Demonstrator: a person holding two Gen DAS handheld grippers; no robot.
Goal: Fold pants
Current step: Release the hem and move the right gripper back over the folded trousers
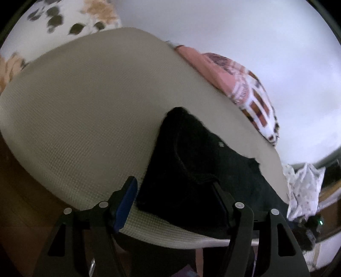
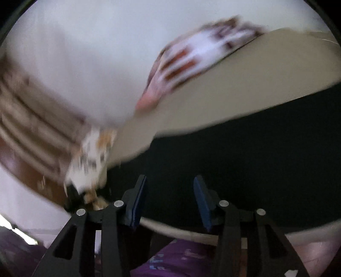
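A pale wall (image 1: 234,32) fills the background, and in front of it a beige woven counter (image 1: 85,106) with a rounded near edge carries the work. Along the counter's far side lies a pink and brick-patterned cloth (image 1: 245,85), and a white speckled cloth (image 1: 302,187) hangs off one end; a floral fabric (image 1: 64,19) shows beyond the far corner. The right wrist view is heavily motion-blurred, so little detail there can be trusted.

The black pants (image 1: 191,166) lie on the counter near its front edge, bunched into a soft, raised heap at one end and spreading flat across the surface in the right view (image 2: 234,159). They look like a thick, limp, matte fabric: light, not slippery, likely to sag and drag when lifted by one point. A hem or the waistband edge, pinched through both layers, seems the best hold.

The left gripper (image 1: 177,202) has its jaws wide, straddling the near end of the heap without closing on it. The right gripper (image 2: 170,202) hovers over the dark cloth, jaws apart and holding nothing.
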